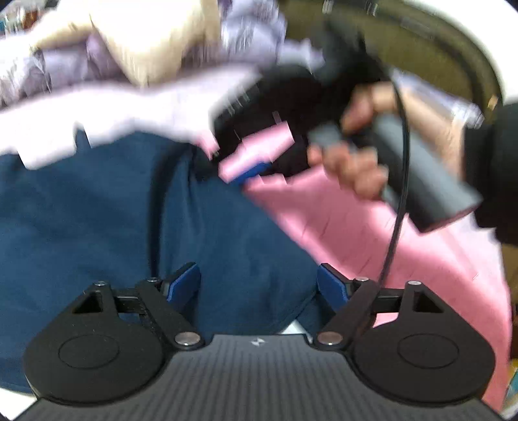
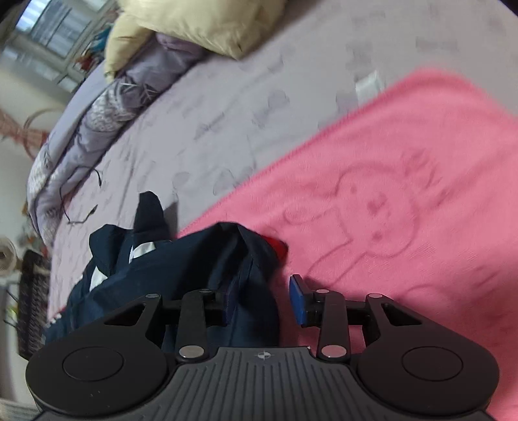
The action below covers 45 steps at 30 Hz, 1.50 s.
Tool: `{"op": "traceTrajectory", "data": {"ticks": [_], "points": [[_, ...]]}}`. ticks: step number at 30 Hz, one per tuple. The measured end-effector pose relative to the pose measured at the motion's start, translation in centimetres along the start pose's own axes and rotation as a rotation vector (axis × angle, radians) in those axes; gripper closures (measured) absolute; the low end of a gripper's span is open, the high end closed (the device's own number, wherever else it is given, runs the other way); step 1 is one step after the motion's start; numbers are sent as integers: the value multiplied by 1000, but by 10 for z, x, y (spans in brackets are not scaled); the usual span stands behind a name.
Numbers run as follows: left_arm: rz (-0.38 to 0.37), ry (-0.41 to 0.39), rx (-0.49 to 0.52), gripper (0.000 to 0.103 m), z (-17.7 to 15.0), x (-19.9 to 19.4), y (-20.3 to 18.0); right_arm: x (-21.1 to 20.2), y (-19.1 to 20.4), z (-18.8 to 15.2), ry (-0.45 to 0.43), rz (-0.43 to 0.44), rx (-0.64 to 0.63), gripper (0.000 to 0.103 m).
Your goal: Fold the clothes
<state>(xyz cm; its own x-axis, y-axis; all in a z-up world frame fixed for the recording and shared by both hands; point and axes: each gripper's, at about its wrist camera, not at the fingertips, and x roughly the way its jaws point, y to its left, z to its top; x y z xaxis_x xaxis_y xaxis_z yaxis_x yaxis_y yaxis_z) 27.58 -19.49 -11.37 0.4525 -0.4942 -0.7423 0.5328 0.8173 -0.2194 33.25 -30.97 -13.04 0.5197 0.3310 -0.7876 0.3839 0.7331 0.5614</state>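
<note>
- The dark navy cotton garment (image 2: 200,268) lies bunched on the bed, partly on the left edge of the pink fleece blanket with a rabbit outline (image 2: 388,207) and partly on the pale lilac patterned bedsheet (image 2: 207,123) beside it.
- White stripes show on the garment's left part, and a small red patch (image 2: 277,247) peeks out where its raised fold meets the blanket.
- The right claw (image 2: 263,299) has its blue-padded fingers apart, with navy cloth lying between them; the left pad is against the cloth, the right pad stands over the blanket, clear of the cloth.
- In the left wrist view the left claw (image 1: 258,285) is spread wide over a flat stretch of the navy garment (image 1: 129,210), gripping nothing.
- In that blurred view the pink blanket (image 1: 372,233) lies to the right of the garment, and the person's right hand (image 1: 353,152) holds the grey handle of the other tool above the blanket.
- Beyond the blanket, a cream pillow (image 2: 200,22) sits on a crumpled lilac-and-grey duvet (image 2: 113,107) along the far side of the bed.
</note>
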Motion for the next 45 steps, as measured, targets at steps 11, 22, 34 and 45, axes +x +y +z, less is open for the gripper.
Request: {"op": "traceTrajectory", "data": {"ticks": [11,22,34,45], "points": [[30,-36,105,20,-13,4,-4,6,36,34,-130,-11,-151,94],[-80,-5,-143,17,5,-5,32,-46,24,56,-161,-48,-182,91],[6,29,19,14,-8,-11,21,-4,50,48,-243,11,-143,92],[157,-70,-76,15,26,-54,89,-76,-14,-68,106,-24,-159,27]]}}
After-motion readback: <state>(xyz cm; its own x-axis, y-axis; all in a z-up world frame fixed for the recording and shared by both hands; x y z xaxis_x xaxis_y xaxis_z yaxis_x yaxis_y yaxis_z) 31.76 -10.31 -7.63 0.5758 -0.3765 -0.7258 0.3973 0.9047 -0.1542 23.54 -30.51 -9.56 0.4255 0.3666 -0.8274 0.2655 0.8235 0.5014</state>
